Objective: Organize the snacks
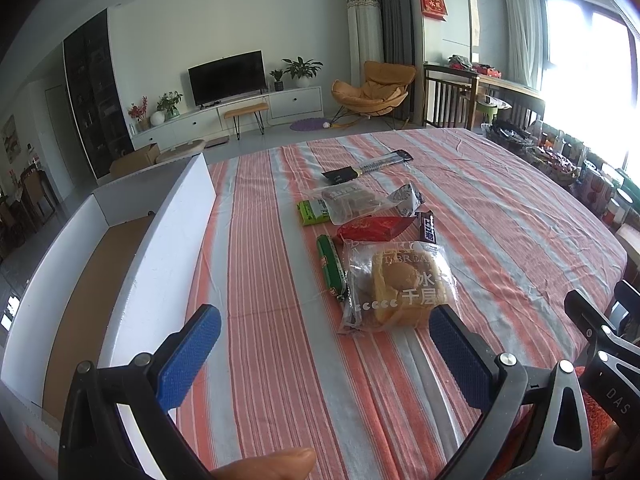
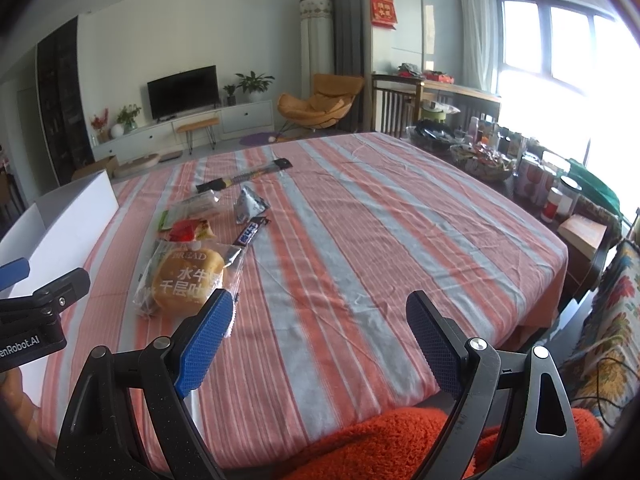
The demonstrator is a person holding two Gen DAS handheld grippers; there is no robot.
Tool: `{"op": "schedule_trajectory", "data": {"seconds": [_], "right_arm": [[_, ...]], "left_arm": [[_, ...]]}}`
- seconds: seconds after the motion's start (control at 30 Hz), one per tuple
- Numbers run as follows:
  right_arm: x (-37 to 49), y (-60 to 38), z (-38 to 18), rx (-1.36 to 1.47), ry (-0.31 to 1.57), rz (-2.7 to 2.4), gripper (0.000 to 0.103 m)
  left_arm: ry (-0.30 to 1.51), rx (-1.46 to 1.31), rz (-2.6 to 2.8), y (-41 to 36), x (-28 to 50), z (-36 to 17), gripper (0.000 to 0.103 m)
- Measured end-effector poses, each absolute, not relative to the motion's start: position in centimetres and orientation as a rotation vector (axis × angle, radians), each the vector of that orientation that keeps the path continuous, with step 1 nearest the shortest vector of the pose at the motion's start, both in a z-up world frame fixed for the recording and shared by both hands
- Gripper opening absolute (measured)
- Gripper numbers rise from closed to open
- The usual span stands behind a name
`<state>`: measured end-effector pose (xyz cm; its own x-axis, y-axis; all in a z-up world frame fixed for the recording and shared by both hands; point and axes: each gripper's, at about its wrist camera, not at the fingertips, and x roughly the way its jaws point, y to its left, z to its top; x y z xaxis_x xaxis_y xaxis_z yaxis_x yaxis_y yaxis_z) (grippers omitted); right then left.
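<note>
1. A row of packaged snacks is seen on a striped tablecloth (image 1: pixel 500 208), just right of an open white cardboard box (image 1: pixel 160 248) whose brown floor appears empty, though its near end is hidden.
2. The left gripper (image 1: pixel 324 356) is held wide open above the cloth, short of the bread bag (image 1: pixel 400 284); the right gripper (image 2: pixel 320 344) is likewise spread wide over bare cloth, nothing held.
3. The bread bag is judged light, soft and easily crushed; its clear film looks slippery, so a gentle pinch at the crimped near edge or across the loaf's middle is suggested.
4. The green sausage stick (image 1: pixel 330 266) lies touching the bag's left side and is judged firm, best gripped across its middle.
5. Beyond are a red packet (image 1: pixel 376 227), a dark chocolate bar (image 1: pixel 427 227), a green wrapper (image 1: pixel 314 211) and a long black-and-yellow pack (image 1: pixel 368 166).
6. The box's tall near wall stands between snacks and interior and would have to be cleared.
</note>
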<state>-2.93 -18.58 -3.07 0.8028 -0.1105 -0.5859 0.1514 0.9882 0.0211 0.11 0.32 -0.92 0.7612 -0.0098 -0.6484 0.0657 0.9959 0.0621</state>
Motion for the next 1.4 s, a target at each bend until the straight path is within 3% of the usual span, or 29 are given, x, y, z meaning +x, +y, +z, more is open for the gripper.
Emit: {"op": "schedule_trajectory", "data": {"seconds": [1.4], "right_arm": [[-3.02,-18.65,-2.91,0.073,0.615,-0.136,0.091]], "left_arm": [[0.704,0.073,-0.036,0.51,0.09,-1.04,0.103]]}}
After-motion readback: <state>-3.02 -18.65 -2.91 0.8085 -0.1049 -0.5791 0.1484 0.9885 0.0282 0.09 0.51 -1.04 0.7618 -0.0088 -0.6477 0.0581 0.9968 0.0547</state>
